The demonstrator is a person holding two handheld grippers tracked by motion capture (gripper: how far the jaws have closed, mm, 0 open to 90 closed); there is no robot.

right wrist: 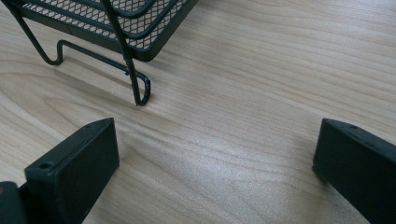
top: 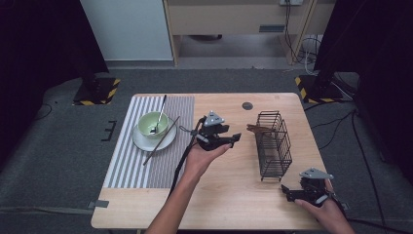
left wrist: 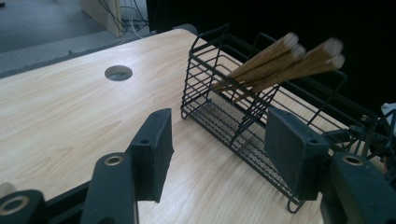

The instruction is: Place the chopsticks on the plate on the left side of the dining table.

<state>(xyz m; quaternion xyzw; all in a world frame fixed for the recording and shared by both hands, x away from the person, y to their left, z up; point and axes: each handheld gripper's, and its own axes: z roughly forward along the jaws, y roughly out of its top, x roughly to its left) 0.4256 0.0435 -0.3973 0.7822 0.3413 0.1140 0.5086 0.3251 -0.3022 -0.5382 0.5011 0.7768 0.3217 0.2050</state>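
So the left gripper [left wrist: 215, 154] has its jaws parted with nothing between them, just bare wooden surface [left wrist: 70, 116]. The wire basket [left wrist: 261, 121] sits right ahead of them, slightly toward the right jaw, chopsticks [left wrist: 285, 60] leaning inside and poking over its rim. The right gripper [right wrist: 215, 168] is spread wide and released too, the basket's foot just beyond its left jaw, open surface elsewhere.

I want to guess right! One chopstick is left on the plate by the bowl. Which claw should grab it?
Probably the left claw: it is empty, open and closer to the chopstick. The right claw sits beyond the wire basket.
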